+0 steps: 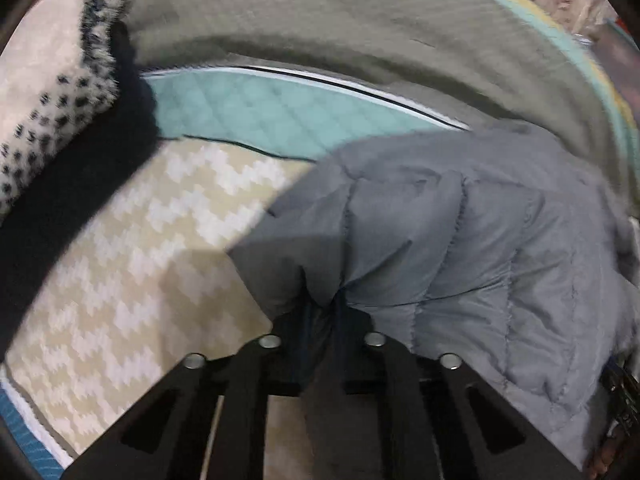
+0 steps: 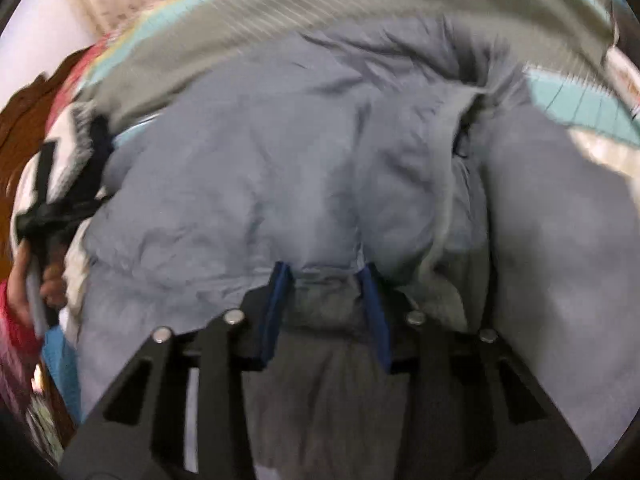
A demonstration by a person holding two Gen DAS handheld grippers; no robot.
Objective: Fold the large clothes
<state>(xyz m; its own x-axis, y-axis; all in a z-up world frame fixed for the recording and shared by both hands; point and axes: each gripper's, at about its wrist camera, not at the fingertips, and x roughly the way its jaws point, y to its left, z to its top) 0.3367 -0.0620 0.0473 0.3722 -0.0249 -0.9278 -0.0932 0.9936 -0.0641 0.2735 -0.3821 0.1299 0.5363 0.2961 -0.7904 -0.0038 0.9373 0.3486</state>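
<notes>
The left gripper (image 1: 326, 308) is closed on a pinch of the grey jacket (image 1: 460, 248), with the fabric bunched between its jaws. The right gripper (image 2: 326, 276) holds a wider fold of the jacket between its blue pads (image 2: 276, 312), the jaws only partly closed. The jacket hangs between both, partly over the patterned mat (image 1: 140, 260) on the bed (image 1: 280, 108). The padded fabric looks slippery and heavy. I think the small left pinch can slip out, so one side drops and the fold goes crooked. The pictures are blurred.
</notes>
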